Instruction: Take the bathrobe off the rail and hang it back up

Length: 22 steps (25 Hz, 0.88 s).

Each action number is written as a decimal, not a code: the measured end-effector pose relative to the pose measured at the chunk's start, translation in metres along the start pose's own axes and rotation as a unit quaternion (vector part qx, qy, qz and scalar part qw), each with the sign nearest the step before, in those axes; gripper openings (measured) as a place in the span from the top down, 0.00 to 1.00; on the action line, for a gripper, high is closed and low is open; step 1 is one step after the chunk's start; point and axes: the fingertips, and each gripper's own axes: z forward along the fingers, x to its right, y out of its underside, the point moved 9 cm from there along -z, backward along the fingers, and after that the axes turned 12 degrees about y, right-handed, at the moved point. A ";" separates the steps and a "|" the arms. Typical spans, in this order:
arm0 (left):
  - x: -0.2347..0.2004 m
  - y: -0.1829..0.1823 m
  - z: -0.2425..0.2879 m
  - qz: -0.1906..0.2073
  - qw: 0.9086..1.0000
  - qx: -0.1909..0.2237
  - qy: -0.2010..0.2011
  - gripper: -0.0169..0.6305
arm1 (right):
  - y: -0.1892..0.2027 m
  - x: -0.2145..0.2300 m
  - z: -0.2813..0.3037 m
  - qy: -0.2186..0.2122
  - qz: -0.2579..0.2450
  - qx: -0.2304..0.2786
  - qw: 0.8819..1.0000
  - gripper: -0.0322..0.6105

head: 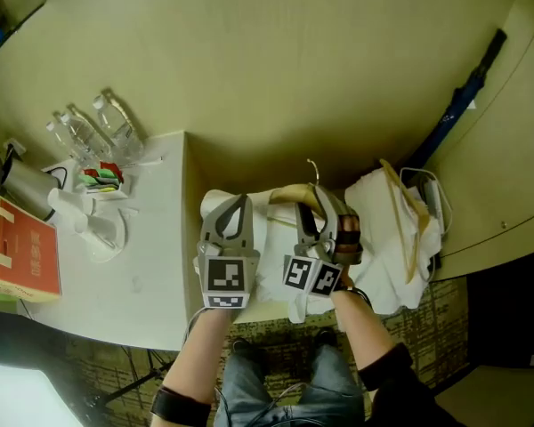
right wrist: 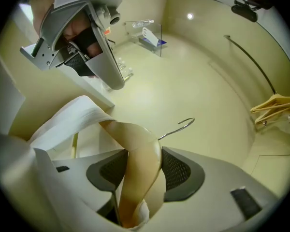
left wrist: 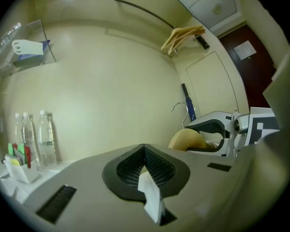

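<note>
The white bathrobe (head: 280,256) hangs on a wooden hanger (head: 295,194) held up in front of me. My right gripper (head: 325,205) is shut on the hanger's shoulder (right wrist: 137,170), and the wire hook (right wrist: 180,126) sticks out beyond the jaws. My left gripper (head: 237,201) is shut on a fold of the robe's white cloth (left wrist: 151,192). In the left gripper view the right gripper (left wrist: 216,135) holds the hanger (left wrist: 186,140) just to the right. The dark rail (left wrist: 144,12) runs high on the wall, above both grippers.
Spare wooden hangers (left wrist: 182,36) hang on the rail. A white counter (head: 156,265) at the left carries water bottles (head: 102,127), a sachet tray (head: 102,179), a kettle (head: 22,188) and a red box (head: 25,261). More white cloth with a hanger (head: 400,225) lies right; a blue umbrella (head: 467,92) leans there.
</note>
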 end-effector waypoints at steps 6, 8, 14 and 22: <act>-0.016 -0.089 -0.008 0.011 0.999 0.035 0.000 0.97 | -0.052 0.085 0.018 0.038 0.005 0.017 0.999 0.59; -0.021 -0.120 -0.008 0.017 0.999 0.049 -0.001 0.97 | -0.071 0.118 0.025 0.059 0.004 0.031 0.998 0.59; -0.032 -0.206 -0.010 0.055 0.994 0.090 0.004 0.97 | -0.118 0.210 0.036 0.097 -0.008 0.073 0.993 0.59; -0.036 -0.299 -0.007 0.088 0.987 0.134 0.003 0.97 | -0.161 0.310 0.041 0.143 -0.010 0.119 0.983 0.59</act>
